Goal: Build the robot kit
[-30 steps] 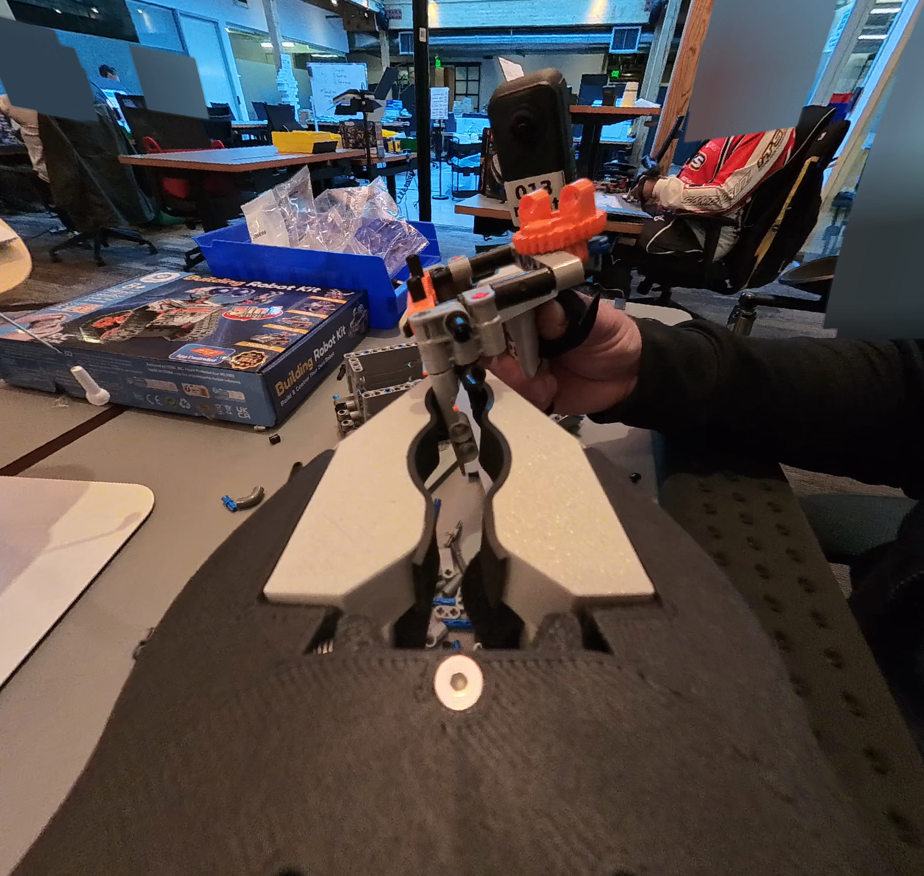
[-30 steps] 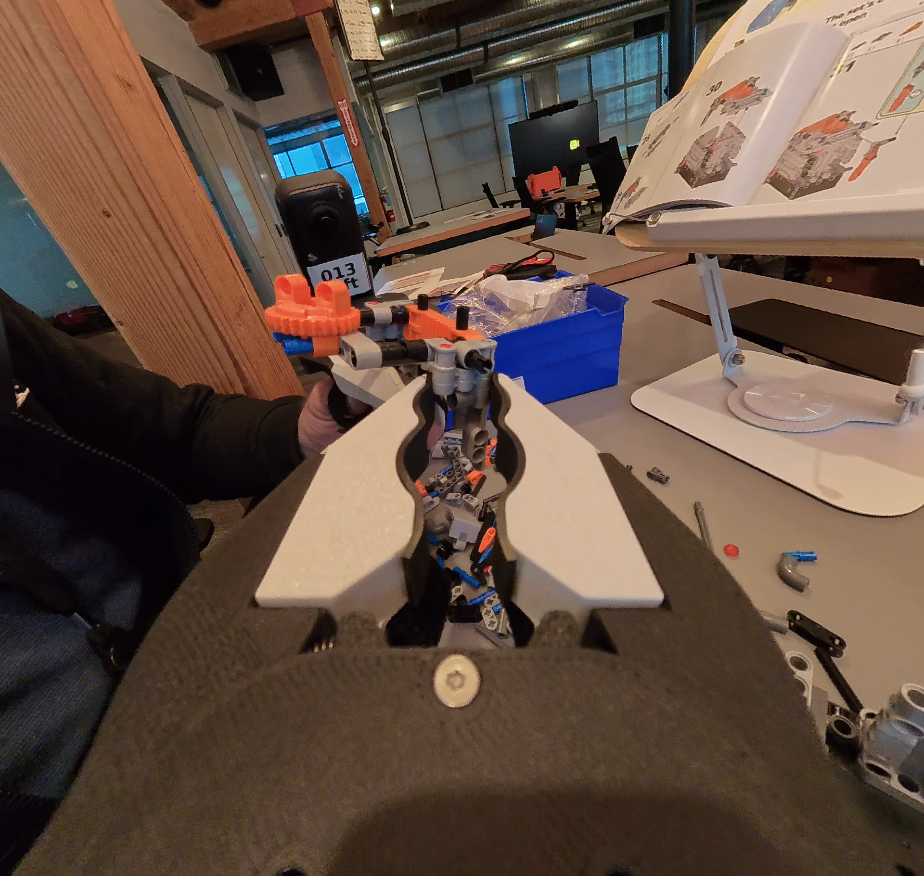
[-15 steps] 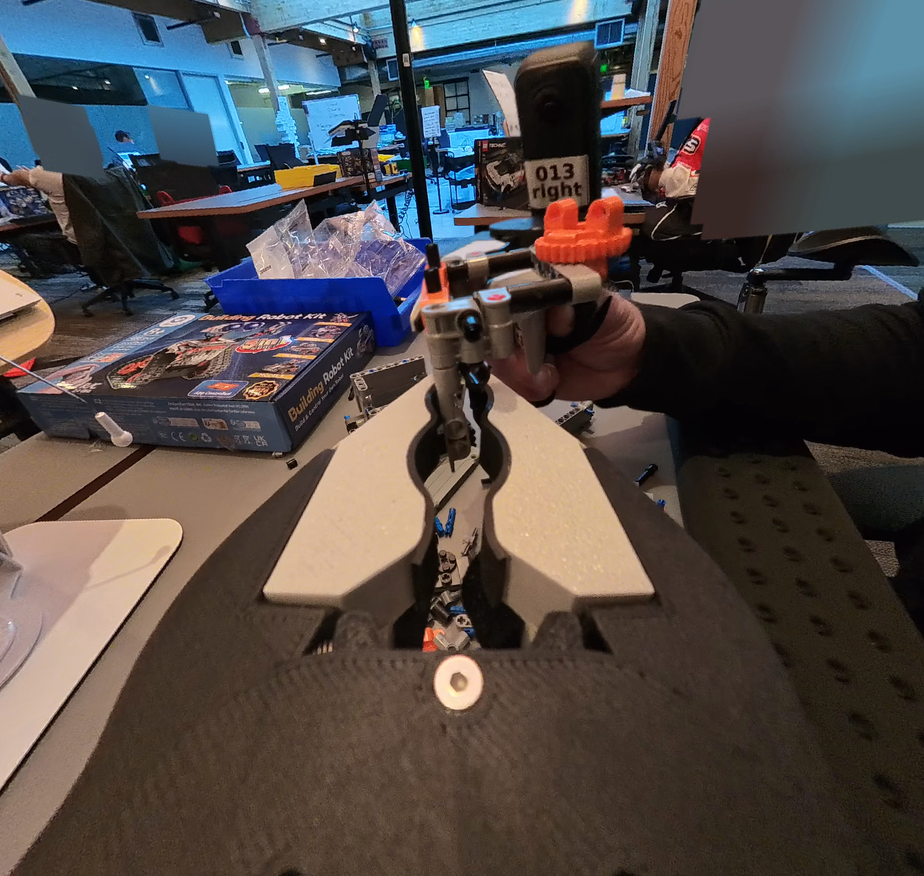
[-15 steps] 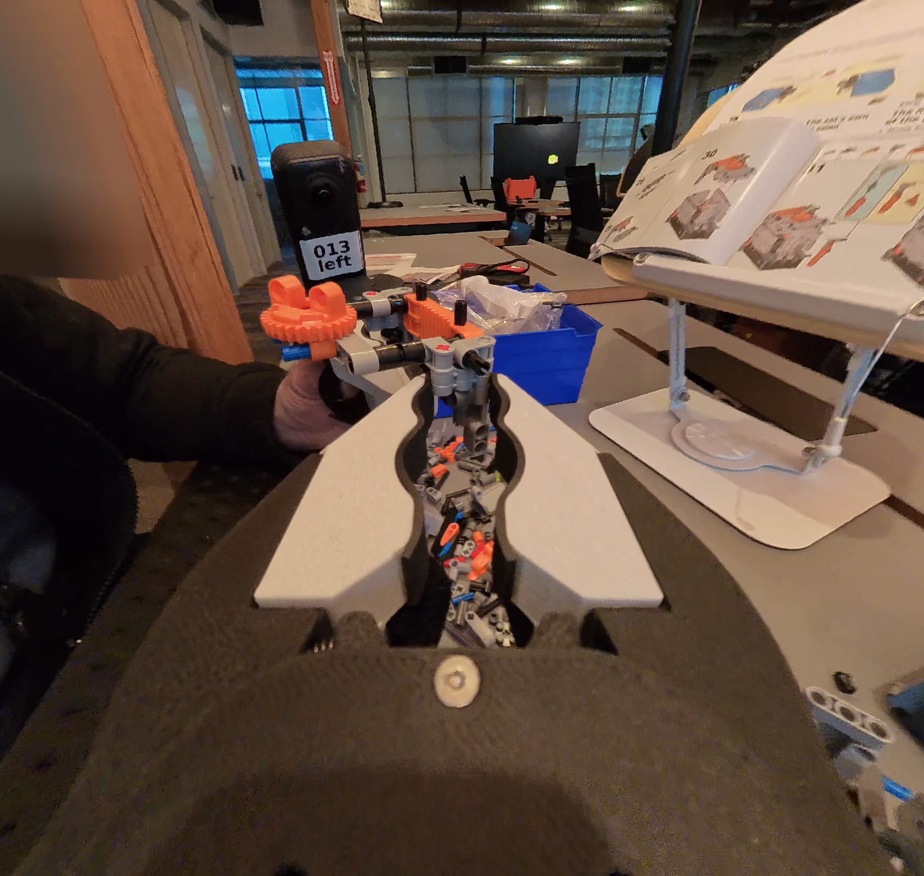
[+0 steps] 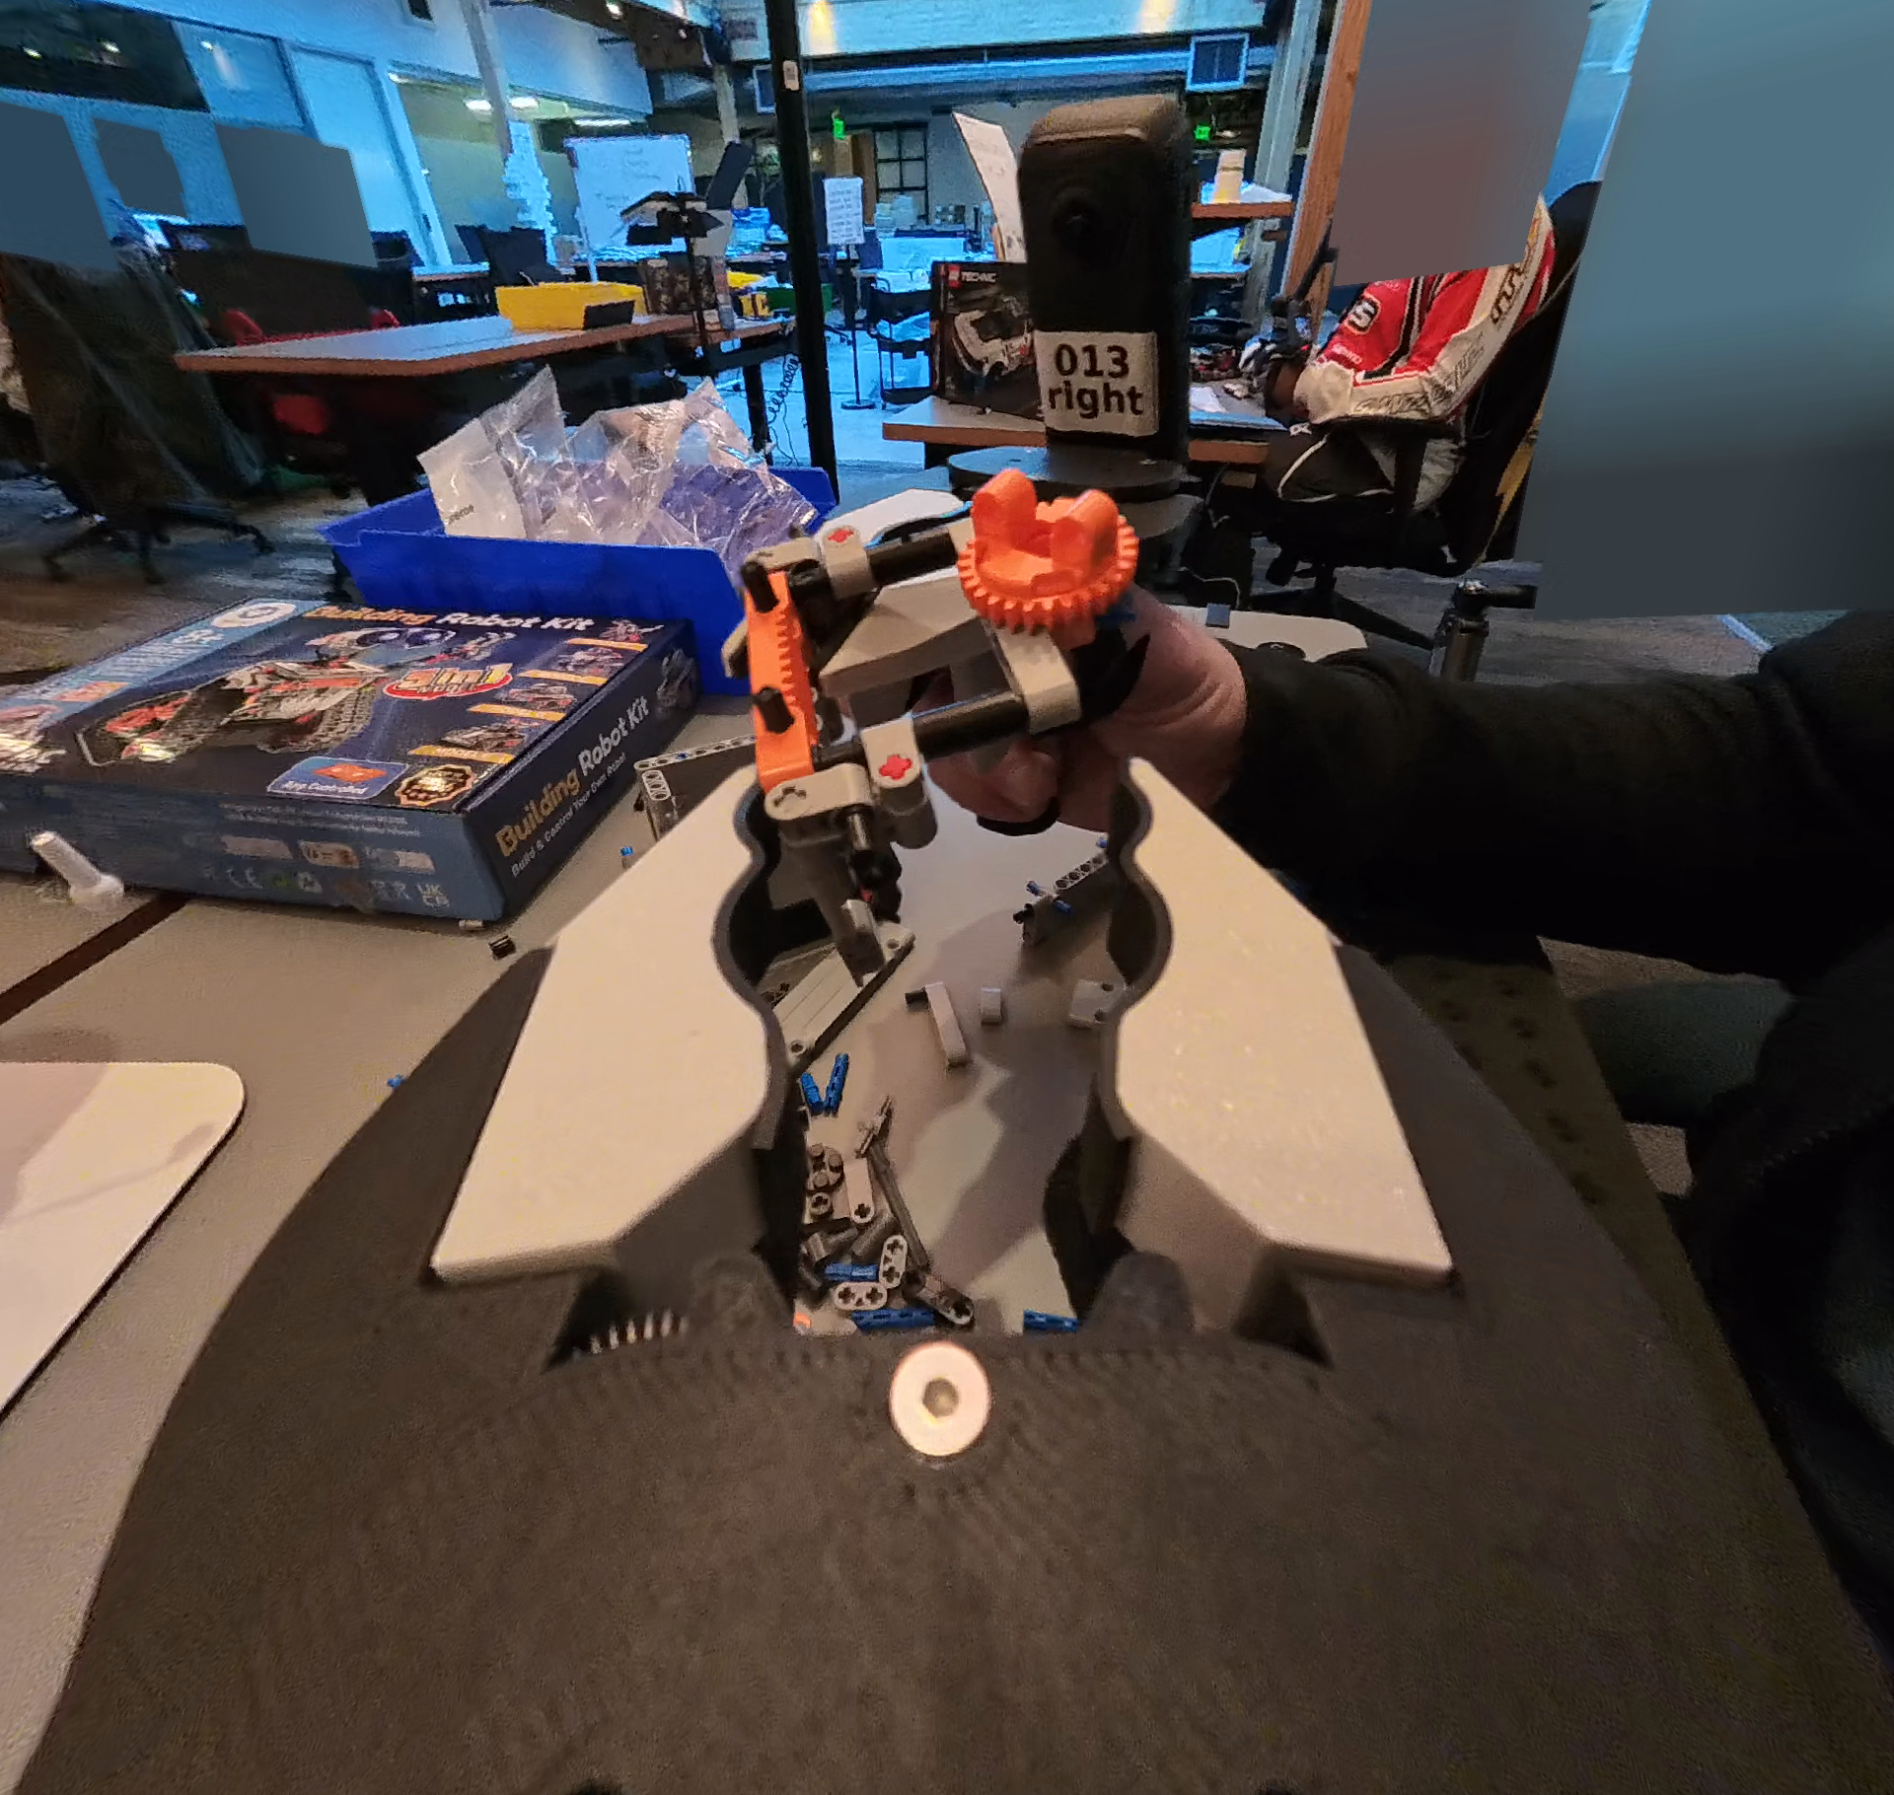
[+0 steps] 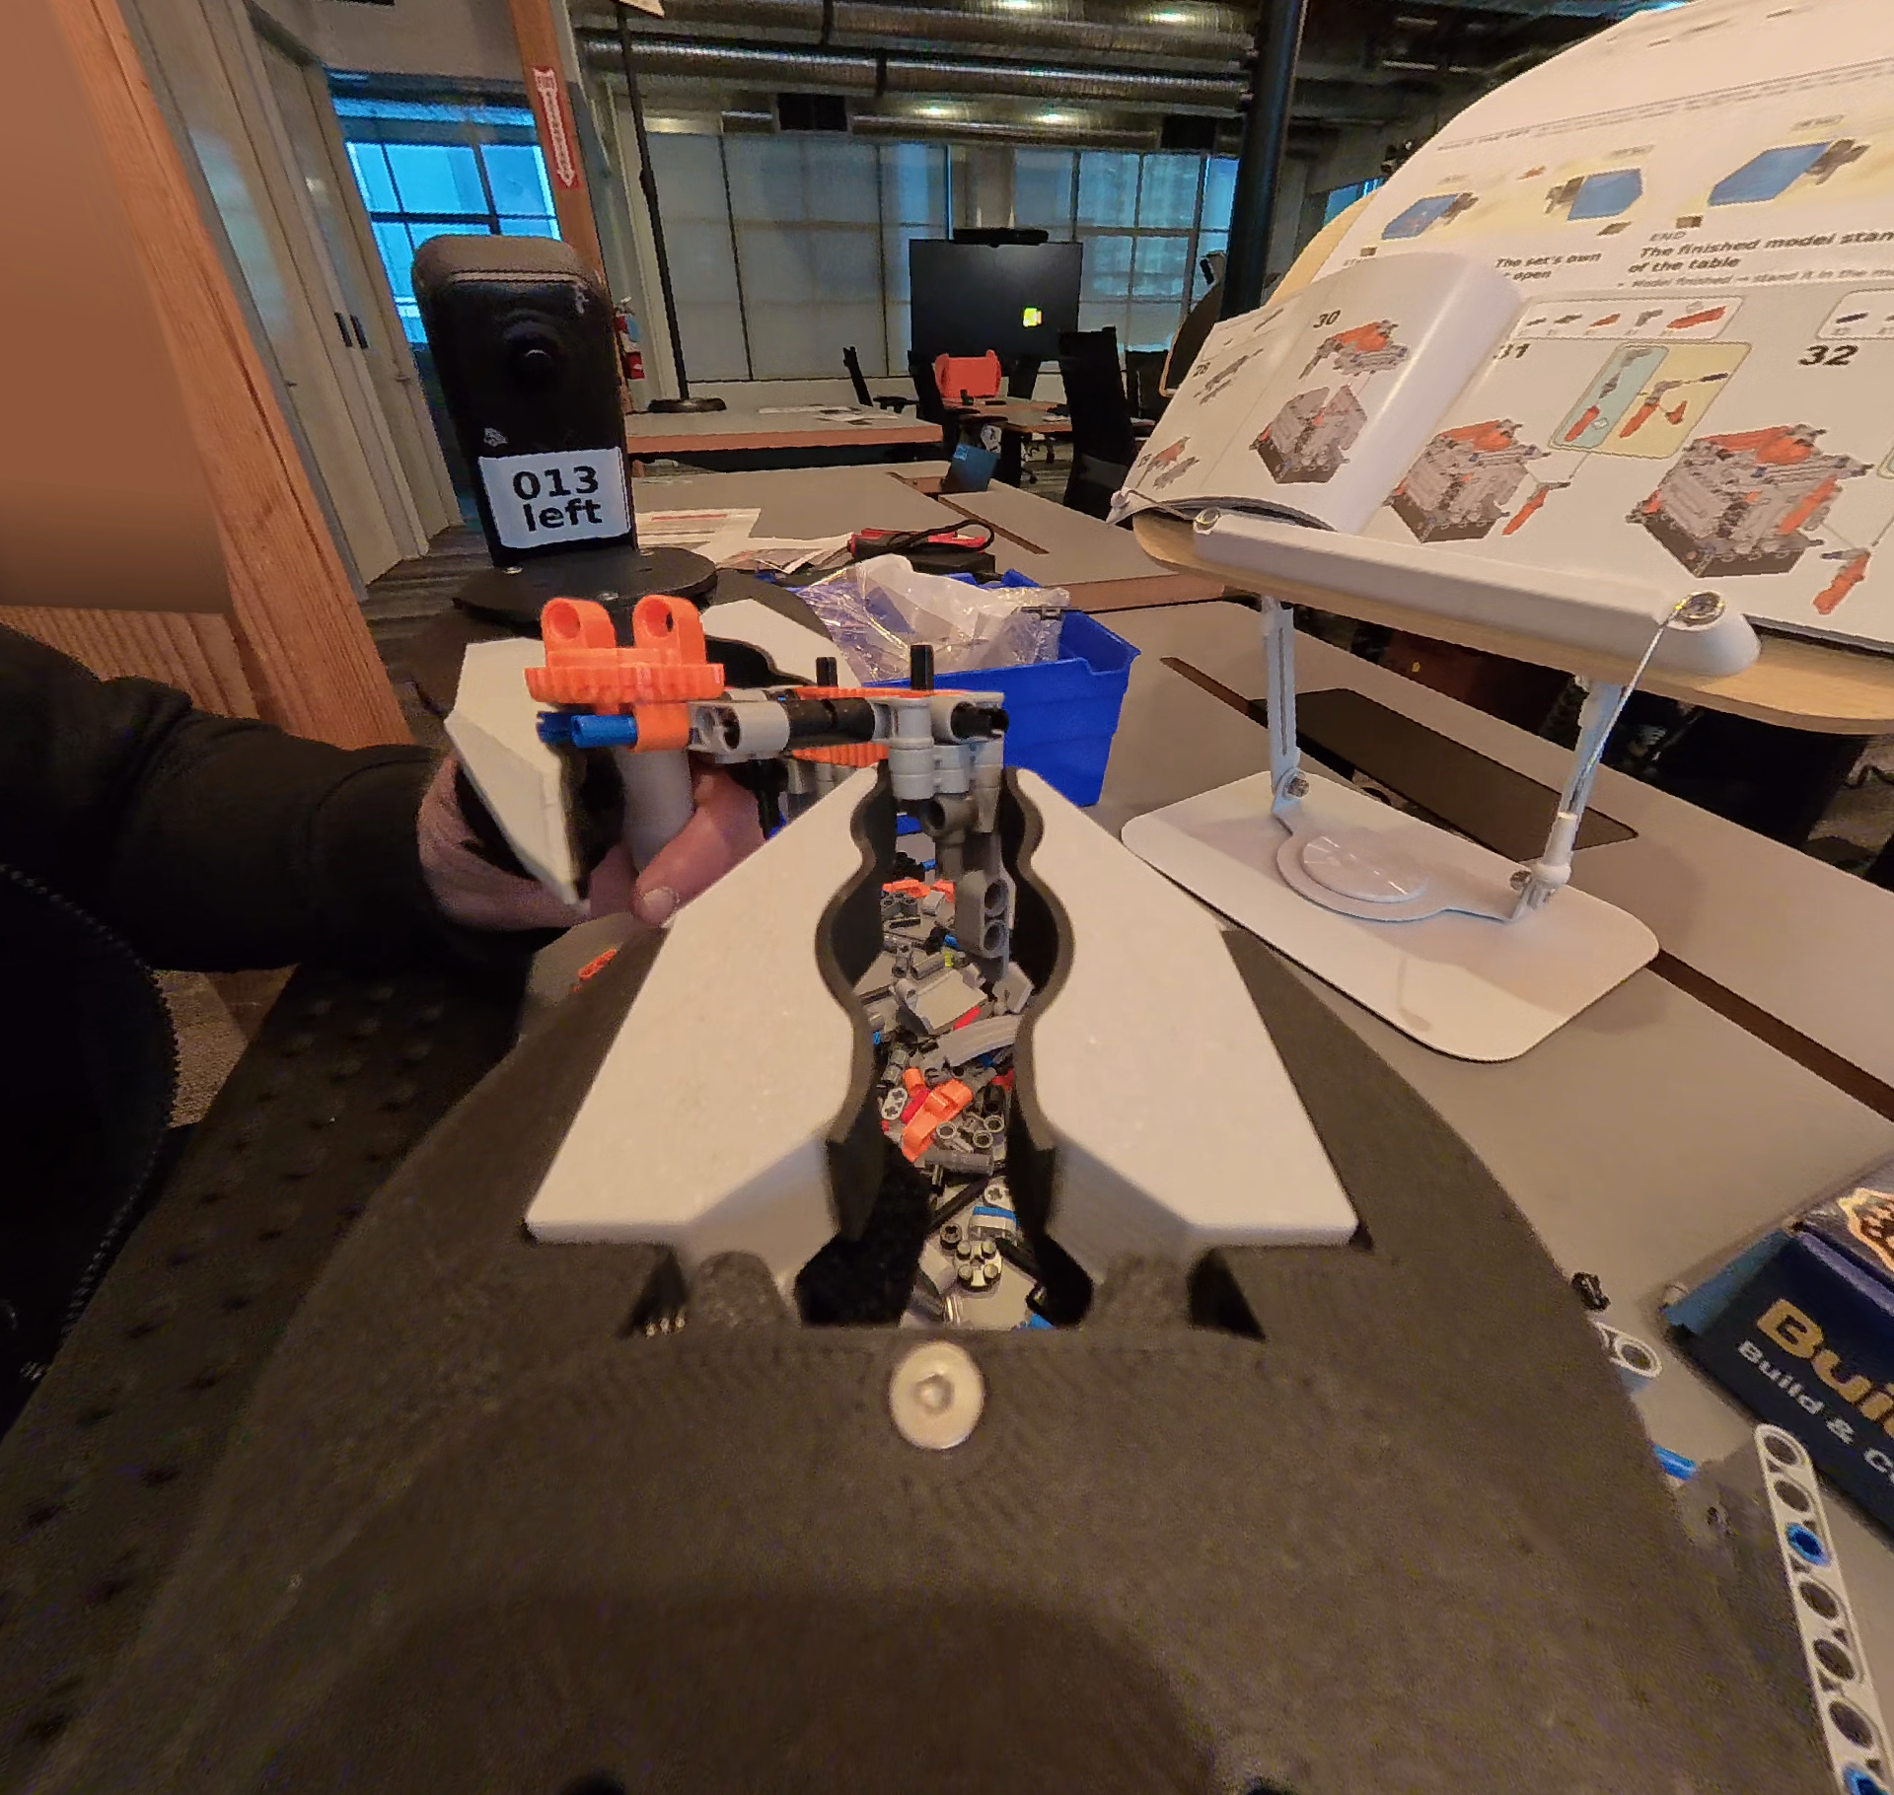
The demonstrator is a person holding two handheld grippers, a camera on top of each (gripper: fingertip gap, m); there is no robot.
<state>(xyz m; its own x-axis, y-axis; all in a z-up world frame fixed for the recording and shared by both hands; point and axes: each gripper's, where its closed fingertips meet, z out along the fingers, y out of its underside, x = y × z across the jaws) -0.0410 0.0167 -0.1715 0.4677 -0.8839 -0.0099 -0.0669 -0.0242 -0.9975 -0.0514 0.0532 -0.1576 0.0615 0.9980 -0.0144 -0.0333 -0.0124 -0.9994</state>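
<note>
The left gripper (image 5: 938, 803) is released, with its two white fingers spread wide apart. A small toy build made of grey, black and orange plastic pieces (image 5: 871, 680) is up in the air above the grey table (image 5: 307, 1008). Its thin grey leg hangs down into the gap, close to the left finger, and there is lots of room on the other side. I cannot tell if the leg touches that finger.

The right gripper (image 6: 943, 793) is clenched on that grey leg, which stands upright between its fingers. A round orange toothed wheel (image 5: 1051, 567) sits on top of the build at the far end. A hand in a black sleeve (image 5: 1148, 721) holds the right gripper.

Under the grippers lies a pile of little loose pieces (image 6: 943, 1059). A flat dark blue cardboard box (image 5: 338, 721) lies on the left side, with bare table between it and the left gripper. Behind the box is a blue plastic bin (image 5: 553, 573) full of clear bags (image 5: 615, 475).

A white book stand (image 6: 1384, 906) holding an open picture booklet (image 6: 1537, 414) sits near the right gripper. The stand's flat foot takes up much of the table there.
</note>
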